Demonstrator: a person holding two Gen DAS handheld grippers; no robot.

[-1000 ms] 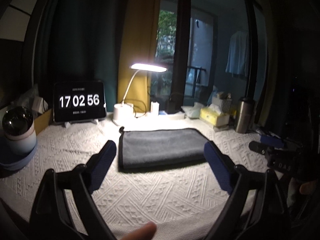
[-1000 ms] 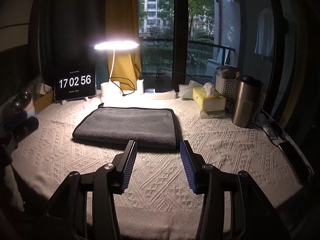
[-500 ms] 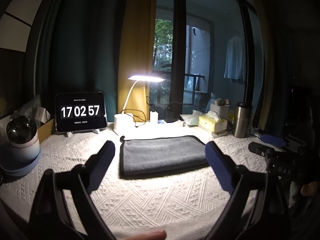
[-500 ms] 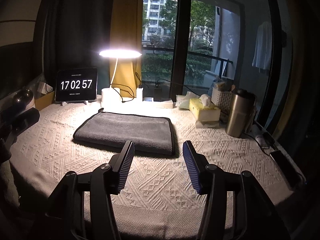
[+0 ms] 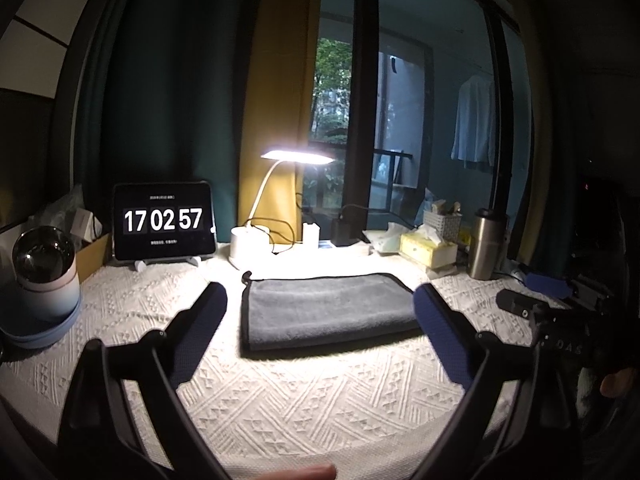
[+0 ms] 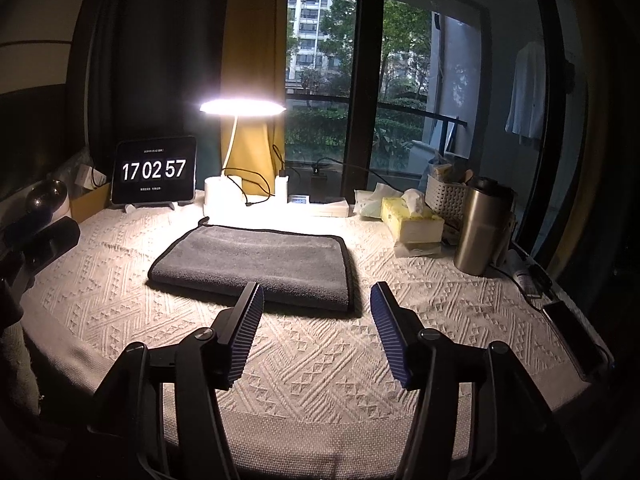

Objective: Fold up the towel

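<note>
Towel: folded, flat on table
Left hand-held gripper: jaws wide apart, empty
Right hand-held gripper: jaws apart, empty

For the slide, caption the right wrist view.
Open right gripper hovers short of folded grey towel beneath lit desk lamp.

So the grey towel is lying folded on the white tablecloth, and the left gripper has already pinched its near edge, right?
Not quite. The grey towel does lie folded on the white tablecloth, but the left gripper has not pinched it. The left wrist view shows its fingers spread wide open on either side of the towel, holding nothing.
</note>
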